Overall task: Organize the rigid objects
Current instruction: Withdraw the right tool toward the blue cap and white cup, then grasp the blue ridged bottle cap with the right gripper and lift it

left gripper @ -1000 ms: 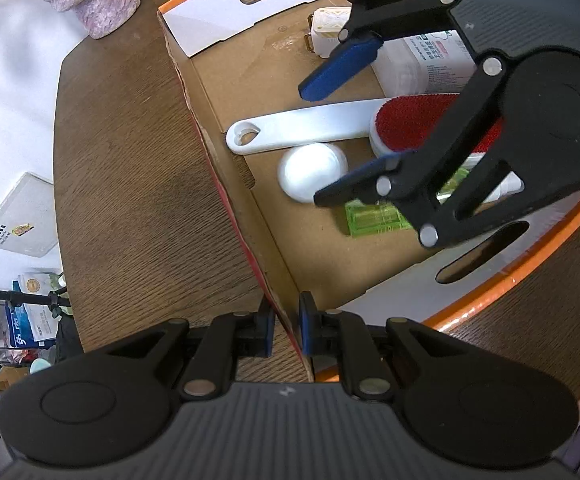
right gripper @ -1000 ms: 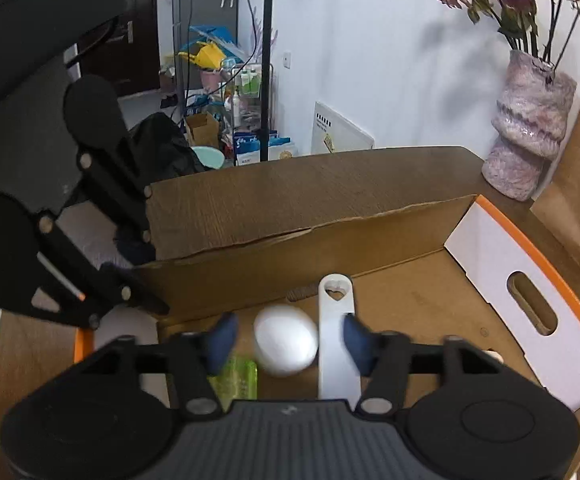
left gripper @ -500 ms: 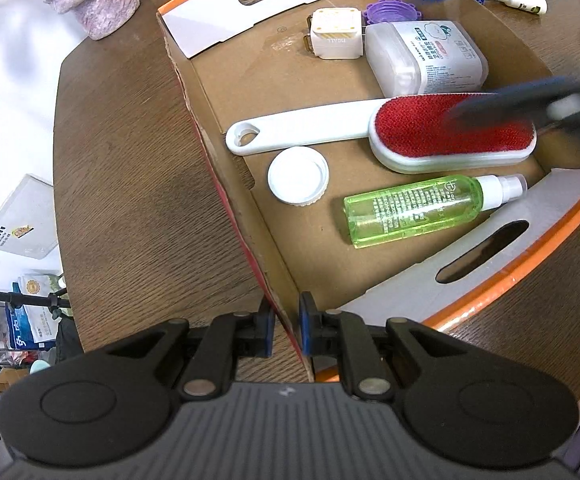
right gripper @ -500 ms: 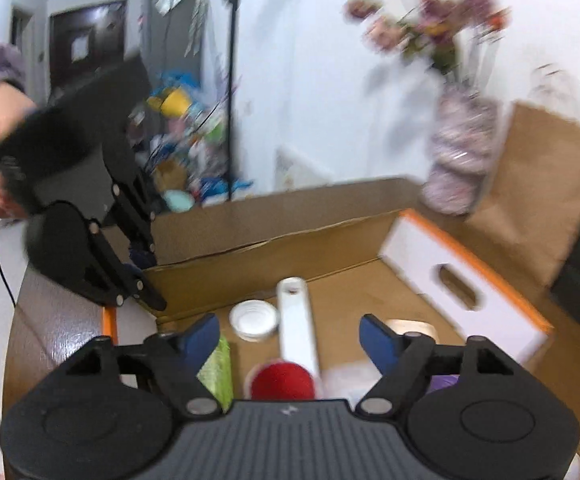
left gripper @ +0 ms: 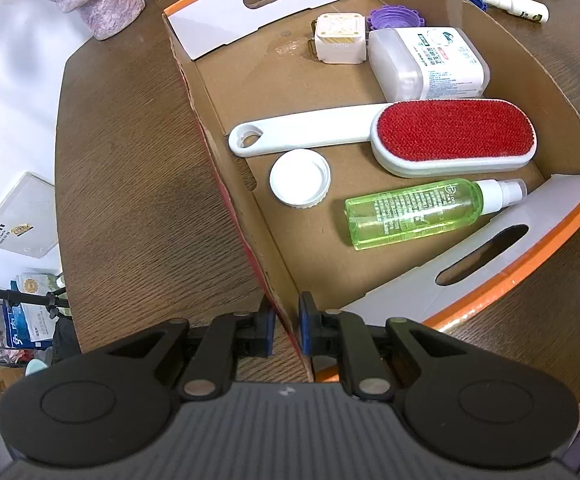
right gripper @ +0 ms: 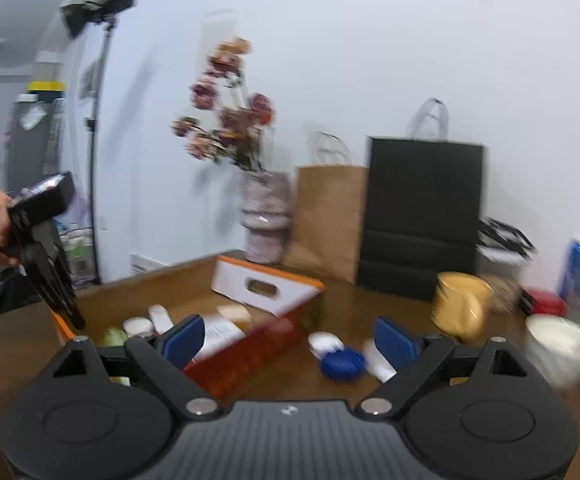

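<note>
Two loose pieces wait at 12 o'clock of the right tongs (right gripper: 288, 342), just opened wide and empty: blue cap (right gripper: 342, 363), light, grip its rim. Left tongs (left gripper: 286, 326) pinch box wall (left gripper: 246, 216).

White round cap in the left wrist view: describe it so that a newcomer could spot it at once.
Find the open cardboard box with the orange-edged handle flaps on the wooden table. On its floor, near the wall that the left gripper clamps, lies the white round cap, just below the handle of the red lint brush and left of the green spray bottle. It is the only flat ribbed white disc there.
</note>
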Available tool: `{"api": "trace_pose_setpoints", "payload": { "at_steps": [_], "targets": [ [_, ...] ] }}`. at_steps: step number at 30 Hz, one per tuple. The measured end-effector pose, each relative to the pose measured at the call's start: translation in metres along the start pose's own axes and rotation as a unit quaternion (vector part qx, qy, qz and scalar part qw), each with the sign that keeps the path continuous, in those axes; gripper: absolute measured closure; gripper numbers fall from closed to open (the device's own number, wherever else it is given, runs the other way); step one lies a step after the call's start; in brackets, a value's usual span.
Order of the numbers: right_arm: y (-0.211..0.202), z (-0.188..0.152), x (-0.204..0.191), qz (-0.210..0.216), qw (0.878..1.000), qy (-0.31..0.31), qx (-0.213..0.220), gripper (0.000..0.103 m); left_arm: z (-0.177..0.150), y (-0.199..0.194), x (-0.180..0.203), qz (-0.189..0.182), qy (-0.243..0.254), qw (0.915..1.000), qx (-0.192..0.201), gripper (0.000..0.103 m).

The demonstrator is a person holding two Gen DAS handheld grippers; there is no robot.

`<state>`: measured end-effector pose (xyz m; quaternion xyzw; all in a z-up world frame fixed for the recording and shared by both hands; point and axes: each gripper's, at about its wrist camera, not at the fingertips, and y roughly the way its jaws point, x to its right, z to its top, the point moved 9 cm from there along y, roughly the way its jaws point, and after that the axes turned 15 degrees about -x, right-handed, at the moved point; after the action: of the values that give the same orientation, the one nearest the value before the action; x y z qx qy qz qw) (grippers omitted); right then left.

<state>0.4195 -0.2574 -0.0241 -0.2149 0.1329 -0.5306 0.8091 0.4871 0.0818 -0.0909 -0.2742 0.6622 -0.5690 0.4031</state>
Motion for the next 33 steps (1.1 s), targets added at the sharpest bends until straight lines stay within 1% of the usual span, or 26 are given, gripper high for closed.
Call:
{"api": "trace_pose_setpoints", "payload": {
  "at_steps": [5, 8, 11, 14, 16, 18, 20, 23, 26, 29, 32, 33],
  "targets": [
    [0.003, -0.020, 0.009, -0.003, 0.999, 0.038, -0.016, 0.011, 0.000, 0.000, 0.000, -0.003, -0.001, 1.0000, 0.001, 0.091],
    [0.009, -0.028, 0.010, -0.007, 0.999, 0.038, -0.026, 0.011, 0.000, 0.000, 0.000, -0.002, -0.001, 1.0000, 0.000, 0.091],
    [0.014, -0.025, 0.009, -0.005, 0.999, 0.035, -0.026, 0.011, 0.000, 0.000, 0.000, -0.003, 0.000, 1.0000, 0.001, 0.091],
    [0.028, -0.018, 0.010, -0.008, 0.999, 0.031, -0.027, 0.011, 0.000, 0.000, 0.000, -0.003, 0.000, 1.0000, 0.001, 0.091],
    [0.047, -0.014, 0.011, -0.023, 0.999, 0.021, -0.040, 0.012, 0.000, 0.000, 0.000, -0.002, 0.001, 1.0000, 0.000, 0.091],
    [0.071, -0.010, 0.015, -0.037, 0.997, 0.020, -0.066, 0.013, 0.000, 0.000, 0.001, -0.001, -0.001, 1.0000, 0.000, 0.091],
    [0.097, -0.008, 0.019, -0.038, 0.994, 0.021, -0.095, 0.014, 0.000, 0.000, 0.000, -0.002, -0.001, 1.0000, 0.000, 0.091],
    [0.128, -0.005, 0.023, -0.044, 0.991, 0.015, -0.125, 0.021, 0.000, 0.000, 0.000, -0.002, 0.000, 1.0000, 0.001, 0.091],
    [0.156, -0.002, 0.028, -0.041, 0.987, 0.030, -0.154, 0.024, 0.000, 0.001, 0.000, -0.001, 0.001, 1.0000, 0.000, 0.091],
    [0.179, 0.000, 0.032, -0.045, 0.983, 0.036, -0.173, 0.024, 0.000, 0.001, 0.001, 0.000, 0.001, 1.0000, -0.001, 0.091],
    [0.199, -0.002, 0.036, -0.056, 0.979, 0.037, -0.194, 0.035, 0.000, 0.001, 0.001, 0.000, 0.001, 1.0000, -0.001, 0.091],
    [0.205, -0.002, 0.036, -0.060, 0.978, 0.038, -0.197, 0.036, 0.000, 0.001, 0.000, 0.000, 0.002, 1.0000, -0.002, 0.091]
  ]
}}
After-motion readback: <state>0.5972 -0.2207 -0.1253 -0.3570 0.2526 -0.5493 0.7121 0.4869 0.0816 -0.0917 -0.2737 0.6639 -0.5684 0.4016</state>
